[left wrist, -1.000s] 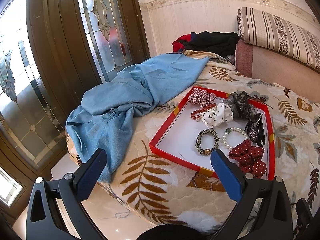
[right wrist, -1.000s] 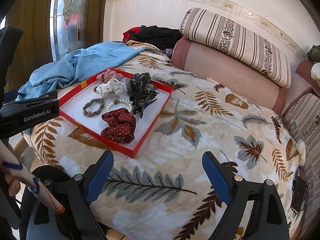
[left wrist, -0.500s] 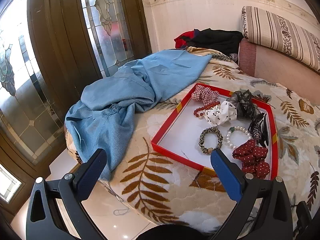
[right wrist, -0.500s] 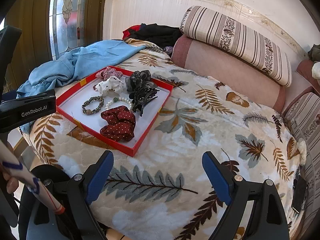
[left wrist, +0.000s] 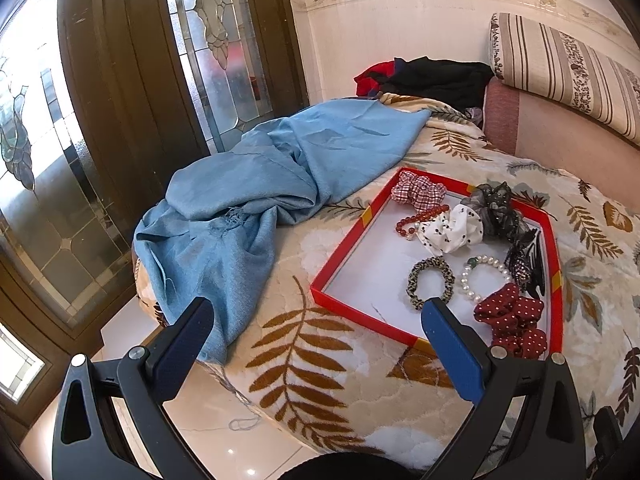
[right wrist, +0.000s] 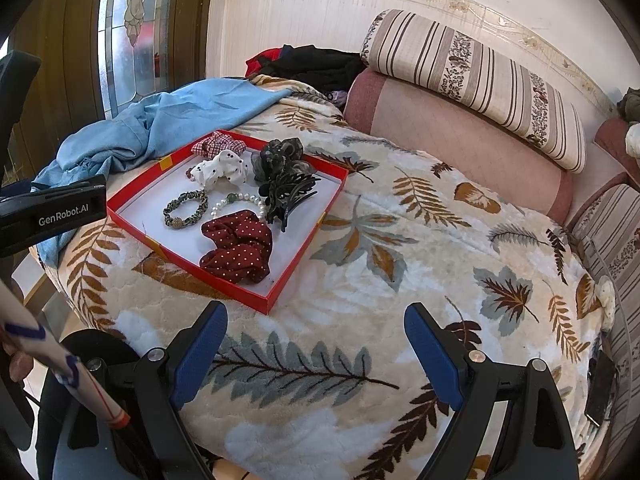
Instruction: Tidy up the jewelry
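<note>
A red-rimmed tray [left wrist: 348, 236] [right wrist: 132, 222] with a white floor lies on the leaf-patterned bedspread. Inside it sit a dark red dotted scrunchie [left wrist: 512, 320] [right wrist: 238, 246], a pearl bracelet [left wrist: 482, 270] [right wrist: 240, 200], a leopard hair tie [left wrist: 430, 282] [right wrist: 186, 208], a white dotted scrunchie [left wrist: 452, 230] [right wrist: 220, 170], a red bead bracelet [left wrist: 420, 220], a checked scrunchie [left wrist: 418, 192] [right wrist: 218, 144], a black gauze scrunchie [left wrist: 494, 210] [right wrist: 280, 160] and black claw clips [left wrist: 526, 264] [right wrist: 290, 200]. My left gripper [left wrist: 316, 328] hangs open over the bed's near corner, short of the tray. My right gripper [right wrist: 316, 340] stands open and empty over bare bedspread, the tray ahead to its left.
A blue cloth [left wrist: 256, 200] [right wrist: 160, 124] is draped over the bed's left corner beside the tray. Dark and red clothes [left wrist: 432, 76] lie at the back by a pink bolster [right wrist: 460, 144] and striped pillow [right wrist: 472, 80]. A glass door [left wrist: 120, 120] stands left. The bed drops to tiled floor [left wrist: 208, 436].
The left wrist view has shifted slightly, so the tray sits a little further right and lower. The right gripper and the items in the tray have stayed put.
</note>
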`<state>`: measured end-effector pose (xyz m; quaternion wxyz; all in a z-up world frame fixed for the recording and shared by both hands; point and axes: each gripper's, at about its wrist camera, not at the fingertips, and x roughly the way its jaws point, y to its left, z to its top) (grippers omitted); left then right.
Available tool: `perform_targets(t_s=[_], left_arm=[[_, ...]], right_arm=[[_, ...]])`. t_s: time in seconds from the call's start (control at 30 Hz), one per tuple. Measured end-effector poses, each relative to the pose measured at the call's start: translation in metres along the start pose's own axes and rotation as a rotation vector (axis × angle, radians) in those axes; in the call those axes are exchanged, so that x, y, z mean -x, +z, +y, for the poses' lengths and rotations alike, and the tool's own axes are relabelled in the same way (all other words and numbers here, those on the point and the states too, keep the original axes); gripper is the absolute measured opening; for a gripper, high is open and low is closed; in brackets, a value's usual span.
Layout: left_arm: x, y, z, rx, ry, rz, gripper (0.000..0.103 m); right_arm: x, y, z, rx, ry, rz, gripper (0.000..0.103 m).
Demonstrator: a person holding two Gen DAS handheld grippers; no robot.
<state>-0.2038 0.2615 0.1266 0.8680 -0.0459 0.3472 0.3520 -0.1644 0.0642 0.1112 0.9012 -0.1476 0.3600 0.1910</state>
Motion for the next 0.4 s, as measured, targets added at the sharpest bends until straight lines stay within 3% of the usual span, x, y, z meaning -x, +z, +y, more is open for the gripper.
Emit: perform_targets(t_s=[0.4], left_arm=[[0.002,0.006,0.006,0.0,-0.029,0.006,0.103]], right_arm=[[-0.001,-0.002,-0.005,-0.019,0.011,0.003,0.093]])
